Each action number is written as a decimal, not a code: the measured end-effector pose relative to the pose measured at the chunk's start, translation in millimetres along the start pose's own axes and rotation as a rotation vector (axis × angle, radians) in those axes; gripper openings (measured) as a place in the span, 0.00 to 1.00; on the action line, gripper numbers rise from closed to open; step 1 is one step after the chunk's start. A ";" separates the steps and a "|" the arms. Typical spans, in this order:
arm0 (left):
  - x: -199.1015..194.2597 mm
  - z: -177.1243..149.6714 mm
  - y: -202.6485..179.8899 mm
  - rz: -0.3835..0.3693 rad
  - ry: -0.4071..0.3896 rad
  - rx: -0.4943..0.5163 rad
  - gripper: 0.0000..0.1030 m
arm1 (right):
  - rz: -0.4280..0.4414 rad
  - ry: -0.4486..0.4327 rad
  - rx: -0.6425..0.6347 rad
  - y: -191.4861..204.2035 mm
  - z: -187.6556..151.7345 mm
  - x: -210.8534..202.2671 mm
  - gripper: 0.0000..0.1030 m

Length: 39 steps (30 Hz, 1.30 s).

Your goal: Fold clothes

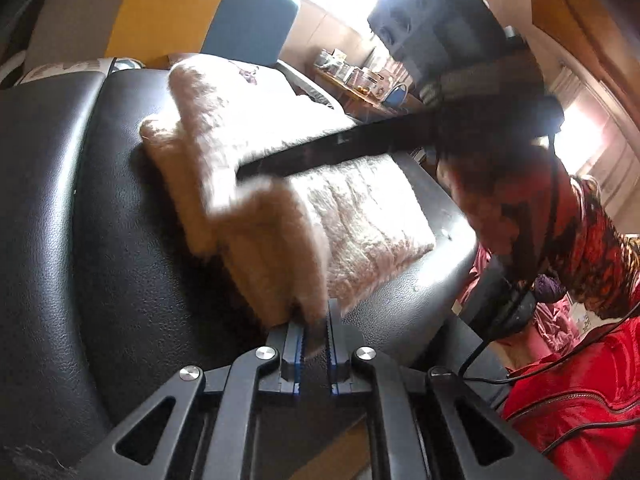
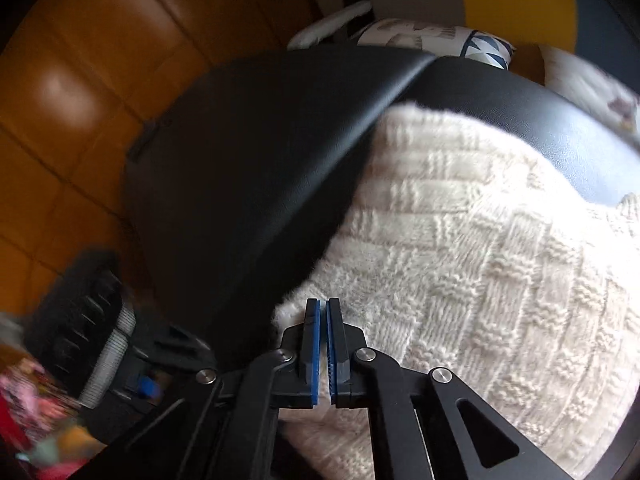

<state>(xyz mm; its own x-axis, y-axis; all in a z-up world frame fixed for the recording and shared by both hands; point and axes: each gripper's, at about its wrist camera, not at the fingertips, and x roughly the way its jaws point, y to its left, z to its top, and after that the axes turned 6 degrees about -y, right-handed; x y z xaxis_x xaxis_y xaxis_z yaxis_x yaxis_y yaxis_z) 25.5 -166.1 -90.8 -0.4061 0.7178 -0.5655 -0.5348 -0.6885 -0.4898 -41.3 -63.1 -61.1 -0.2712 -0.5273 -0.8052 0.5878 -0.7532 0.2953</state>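
A fuzzy cream knit sweater [image 1: 372, 216] lies on a black leather seat [image 1: 120, 240]. My left gripper [image 1: 316, 332] is shut on a lifted flap of the sweater [image 1: 272, 248], which rises from its near edge. My right gripper [image 1: 244, 170] shows as a blurred black bar reaching in from the right, its tip over the sweater's middle. In the right wrist view the right gripper [image 2: 323, 304] has its jaws pressed together just above the sweater [image 2: 480, 260], close to its left edge, and no cloth shows between the blue pads. The black seat [image 2: 248, 160] fills the left.
A person in a red jacket [image 1: 580, 400] stands at the right with a cable hanging down. A patterned cushion [image 2: 420, 36] and a pale embroidered cloth [image 1: 272, 92] lie beyond the seat. A cluttered wooden table [image 1: 360, 84] stands behind. Orange floor tiles [image 2: 60, 80] lie left of the seat.
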 end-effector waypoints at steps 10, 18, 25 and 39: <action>-38.3 12.3 26.0 0.216 -0.047 -0.110 0.19 | 0.040 -0.156 0.037 2.2 -15.4 -9.8 0.04; -41.9 11.7 32.4 0.280 -0.085 -0.209 0.19 | 0.142 -0.050 -0.126 0.1 -14.3 -0.2 0.04; -12.9 52.0 56.9 0.291 -0.136 -0.421 0.29 | 0.201 -0.113 -0.077 -7.1 -14.9 -10.1 0.10; 48.8 118.7 29.4 0.469 0.053 -0.267 0.50 | 0.153 -0.343 0.094 -81.5 -49.2 -116.3 0.58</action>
<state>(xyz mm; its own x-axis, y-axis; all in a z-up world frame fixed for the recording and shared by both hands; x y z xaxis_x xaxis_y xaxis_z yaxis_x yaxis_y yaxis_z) -98.0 -139.1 -54.1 -0.5144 0.3260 -0.7931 -0.0959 -0.9410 -0.3246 -20.1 79.0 -16.9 -0.4340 -0.7252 -0.5345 0.5734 -0.6800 0.4570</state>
